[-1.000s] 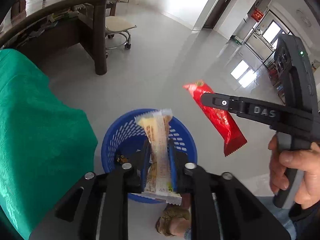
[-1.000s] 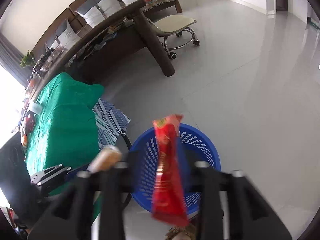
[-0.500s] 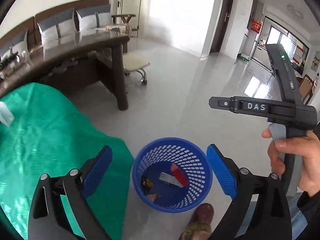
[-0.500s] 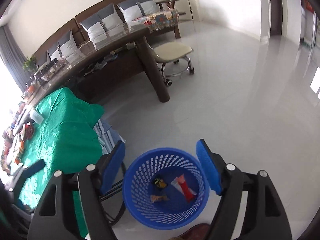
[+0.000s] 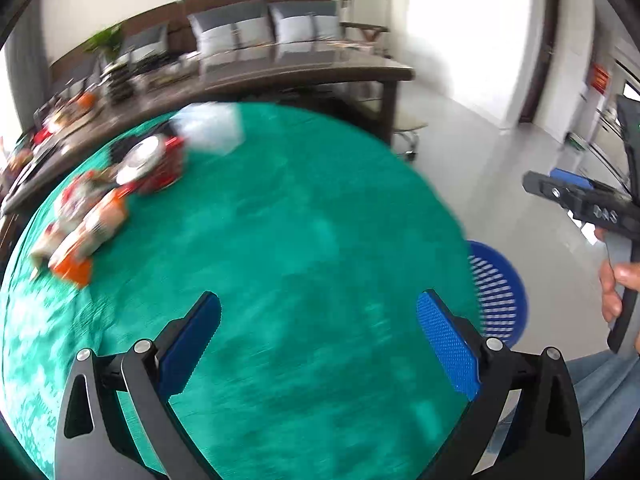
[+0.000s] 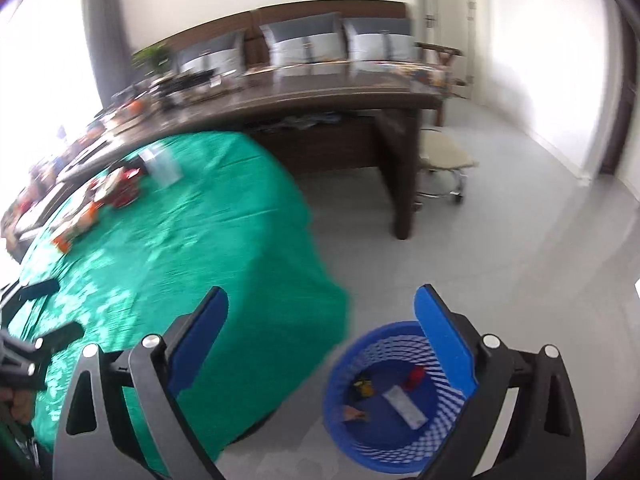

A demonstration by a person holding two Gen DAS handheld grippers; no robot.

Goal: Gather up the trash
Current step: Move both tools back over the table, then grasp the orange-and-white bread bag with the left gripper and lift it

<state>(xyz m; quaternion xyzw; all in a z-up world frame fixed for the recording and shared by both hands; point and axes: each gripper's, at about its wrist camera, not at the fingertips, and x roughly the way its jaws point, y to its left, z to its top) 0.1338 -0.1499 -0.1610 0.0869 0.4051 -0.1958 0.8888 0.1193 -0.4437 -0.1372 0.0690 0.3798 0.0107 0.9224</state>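
The left gripper [image 5: 318, 320] filled the bottom of the left wrist view, its blue pads [image 5: 446, 344] spread wide apart with nothing between them. The right gripper [image 6: 322, 312] stood equally wide in its own view, empty too. At the right edge of the left wrist view, the right hand [image 5: 618, 292] wrapped the grey handle of its gripper, fingers curled around the grip.

Dark wooden desk [image 6: 328, 96], cushioned sofa [image 6: 332, 36], grey glossy floor [image 6: 500, 248].
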